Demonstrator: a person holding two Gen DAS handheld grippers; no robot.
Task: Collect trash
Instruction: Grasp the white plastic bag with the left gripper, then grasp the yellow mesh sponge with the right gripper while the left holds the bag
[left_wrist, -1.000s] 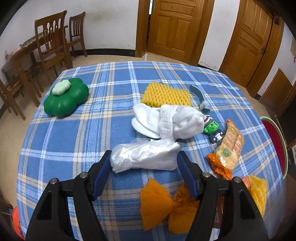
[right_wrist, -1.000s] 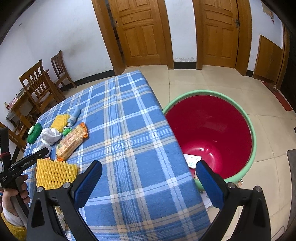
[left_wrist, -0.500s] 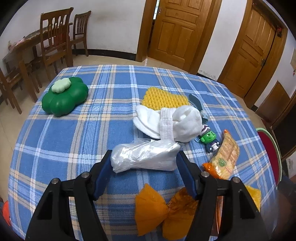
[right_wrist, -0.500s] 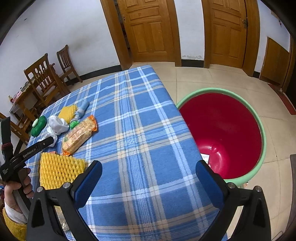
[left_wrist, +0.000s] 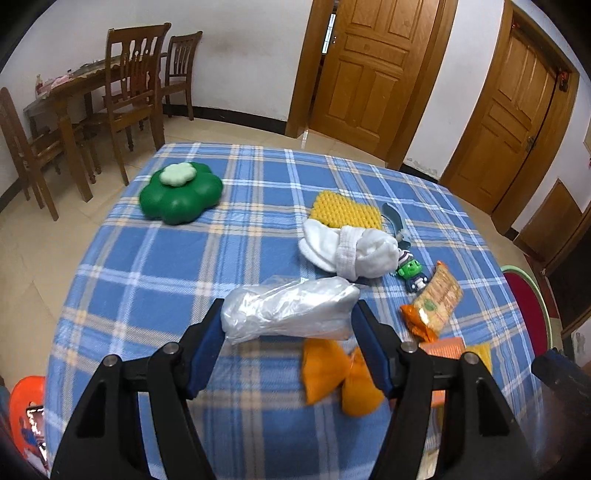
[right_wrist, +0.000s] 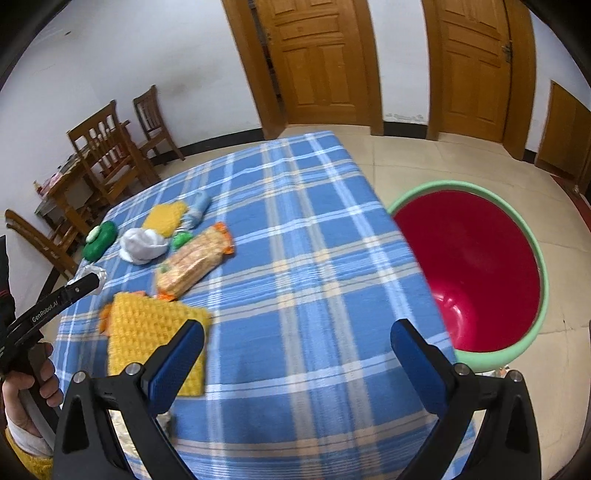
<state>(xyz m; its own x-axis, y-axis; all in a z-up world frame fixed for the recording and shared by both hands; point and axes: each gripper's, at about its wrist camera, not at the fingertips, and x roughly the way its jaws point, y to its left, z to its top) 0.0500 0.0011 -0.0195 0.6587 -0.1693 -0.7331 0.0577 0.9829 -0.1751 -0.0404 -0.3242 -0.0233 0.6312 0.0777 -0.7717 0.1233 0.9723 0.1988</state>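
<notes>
My left gripper (left_wrist: 290, 325) is shut on a crumpled clear plastic bag (left_wrist: 288, 314) and holds it above the blue plaid tablecloth (left_wrist: 155, 280). Under it lie an orange wrapper (left_wrist: 338, 376) and a cracker packet (left_wrist: 436, 299). My right gripper (right_wrist: 295, 350) is open and empty over the table's near right part, beside a yellow foam net (right_wrist: 151, 328). The red trash tub with a green rim (right_wrist: 476, 266) stands on the floor right of the table. The cracker packet (right_wrist: 192, 262) lies mid-table in the right wrist view.
A green clover toy (left_wrist: 181, 192), rolled white socks (left_wrist: 351, 247), another yellow foam net (left_wrist: 345, 210), a small green figure (left_wrist: 412, 271) and a blue toy (left_wrist: 395, 221) lie on the table. Wooden chairs (left_wrist: 129, 92) stand at the far left. Doors (left_wrist: 369, 70) are behind.
The left gripper has risen with the plastic bag held between its fingers. The right gripper has swung left from the red tub, over the table towards the yellow foam net.
</notes>
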